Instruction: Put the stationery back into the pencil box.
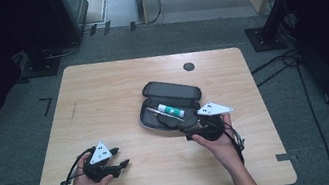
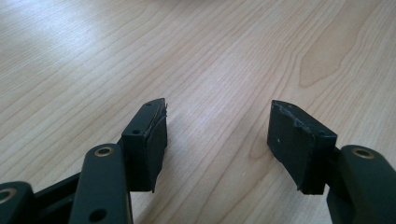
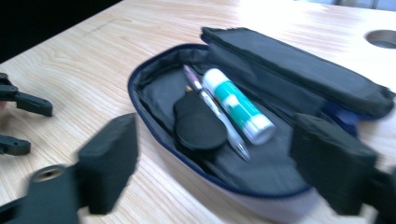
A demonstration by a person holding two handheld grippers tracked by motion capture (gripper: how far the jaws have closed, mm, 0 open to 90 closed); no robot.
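An open dark pencil case [image 1: 172,90] lies at the middle of the wooden table. In the right gripper view the case [image 3: 140,93] holds a white and teal glue stick [image 3: 238,105], a pen [image 3: 217,114] and a flat round black thing [image 3: 201,126]. The glue stick [image 1: 171,110] also shows from above. My right gripper [image 1: 190,130] sits at the case's near right end; its jaws stand wide apart [image 3: 220,161] with nothing pressed between them. My left gripper [image 1: 120,157] rests at the front left, open [image 2: 217,140] over bare wood, far from the case.
A round cable hole [image 1: 189,66] sits in the table's far edge behind the case. The left gripper [image 3: 23,123] appears at the left edge of the right gripper view. Black stands and cables [image 1: 279,60] flank the table on the carpet.
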